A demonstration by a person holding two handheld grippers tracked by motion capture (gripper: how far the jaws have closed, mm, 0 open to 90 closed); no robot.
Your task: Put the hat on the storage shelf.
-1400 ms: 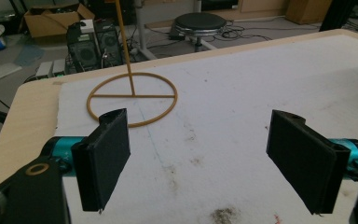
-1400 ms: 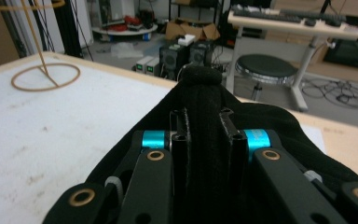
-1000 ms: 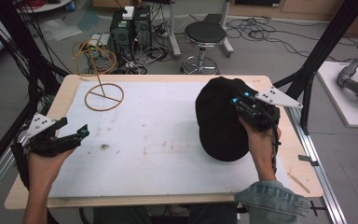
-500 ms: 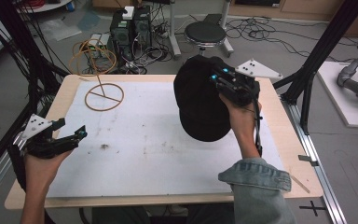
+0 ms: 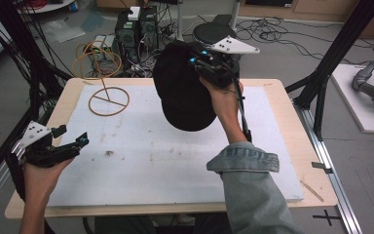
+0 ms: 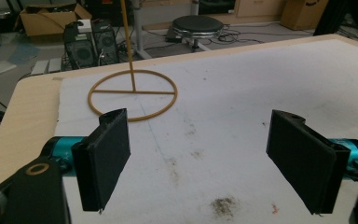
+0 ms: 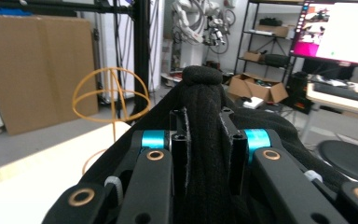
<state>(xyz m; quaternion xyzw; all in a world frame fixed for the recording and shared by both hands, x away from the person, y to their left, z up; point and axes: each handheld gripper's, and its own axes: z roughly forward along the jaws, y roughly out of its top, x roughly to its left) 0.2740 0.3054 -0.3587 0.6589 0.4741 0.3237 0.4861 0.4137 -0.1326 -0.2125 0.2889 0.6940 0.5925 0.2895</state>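
While lifted farther back, black hat (image 5: 182, 92) stays clamped in right claw (image 5: 199, 61) | left claw (image 5: 75, 145) gapes, unmoved

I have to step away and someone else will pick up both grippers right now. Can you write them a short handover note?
Right gripper: shut on the black hat, pinching a fold of its fabric, hat lifted clear of the table near the far edge.
Left gripper: open, holding nothing, low over the near left of the white board.
The wire hat stand is upright at the far left corner, nothing on it.
Done: hat picked up.
Left: probably carry the hat leftward to the stand, settle it on the wire top, then release.
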